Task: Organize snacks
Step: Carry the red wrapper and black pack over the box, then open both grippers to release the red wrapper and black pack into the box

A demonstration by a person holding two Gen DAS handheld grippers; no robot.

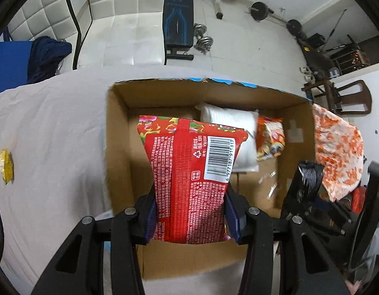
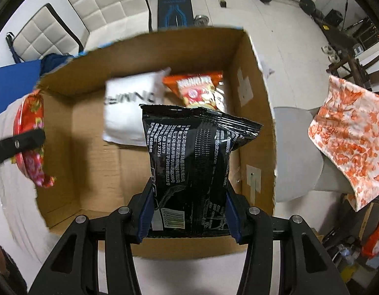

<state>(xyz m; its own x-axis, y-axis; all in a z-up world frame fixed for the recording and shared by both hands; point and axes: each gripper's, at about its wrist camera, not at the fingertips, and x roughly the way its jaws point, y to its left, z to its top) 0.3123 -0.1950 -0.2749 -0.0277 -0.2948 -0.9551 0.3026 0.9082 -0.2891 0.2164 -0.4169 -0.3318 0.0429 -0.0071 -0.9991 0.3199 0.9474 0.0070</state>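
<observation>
My left gripper (image 1: 189, 217) is shut on a red snack bag (image 1: 192, 172) with a barcode, held above the open cardboard box (image 1: 115, 132). My right gripper (image 2: 188, 217) is shut on a black snack bag (image 2: 192, 157), also hanging over the cardboard box (image 2: 253, 103). Inside the box lie a white pack (image 2: 130, 108) and an orange snack bag (image 2: 199, 89) against the far wall. The right wrist view shows the red bag (image 2: 29, 132) and a left finger at the box's left rim. The left wrist view shows the black bag (image 1: 308, 174) at the box's right side.
The box sits on a table covered with a white cloth (image 1: 49, 127). A small yellow packet (image 1: 6, 164) lies on the cloth at far left. An orange-patterned cloth (image 2: 349, 145) hangs right of the box. White padded chairs (image 2: 108, 7) and gym gear stand beyond.
</observation>
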